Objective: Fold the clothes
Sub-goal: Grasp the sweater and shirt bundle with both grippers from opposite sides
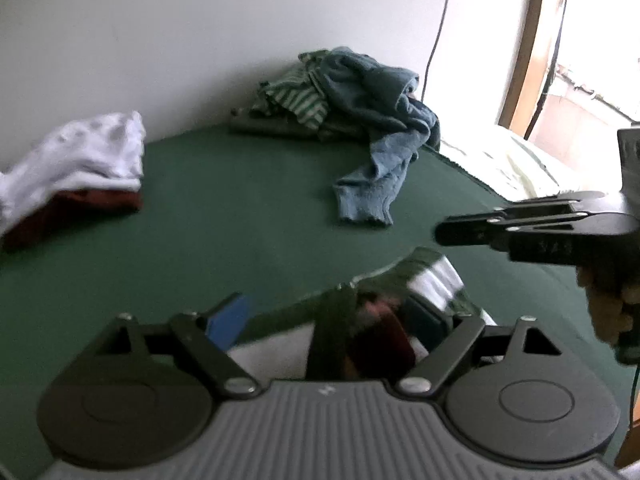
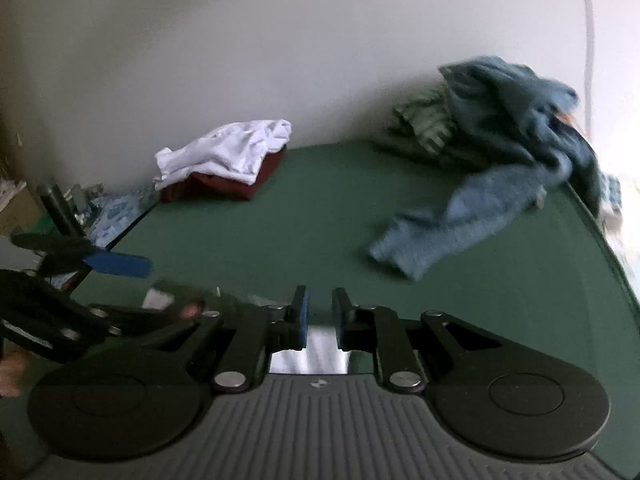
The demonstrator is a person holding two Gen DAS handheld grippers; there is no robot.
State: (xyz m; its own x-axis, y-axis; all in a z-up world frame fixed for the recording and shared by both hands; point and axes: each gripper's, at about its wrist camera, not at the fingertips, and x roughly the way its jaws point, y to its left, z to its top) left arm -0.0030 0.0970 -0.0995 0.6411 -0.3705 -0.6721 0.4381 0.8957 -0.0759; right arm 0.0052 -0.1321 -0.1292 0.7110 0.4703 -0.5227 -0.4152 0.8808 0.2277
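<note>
A green-covered table (image 1: pixel 240 220) holds the clothes. A loose blue sweater (image 1: pixel 376 168) (image 2: pixel 460 216) trails from a heap at the back, beside a green striped garment (image 1: pixel 296 100). A white garment (image 1: pixel 80 156) lies on a folded maroon one (image 1: pixel 80 208) at the left. My left gripper (image 1: pixel 348 312) is open wide at the near edge, with a blurred dark, white-striped piece of cloth (image 1: pixel 400 304) between its fingers; its right fingertip is hidden behind that cloth. My right gripper (image 2: pixel 320 312) hovers over the near edge with a narrow gap between its pads and nothing in it.
A white wall runs behind the table. At the right are a bright window, a hanging cable (image 1: pixel 436 40) and pale bedding (image 1: pixel 500 160). Clutter and a blue patterned cloth (image 2: pixel 116 208) sit off the table's left side. A hand (image 1: pixel 612 304) holds the right gripper.
</note>
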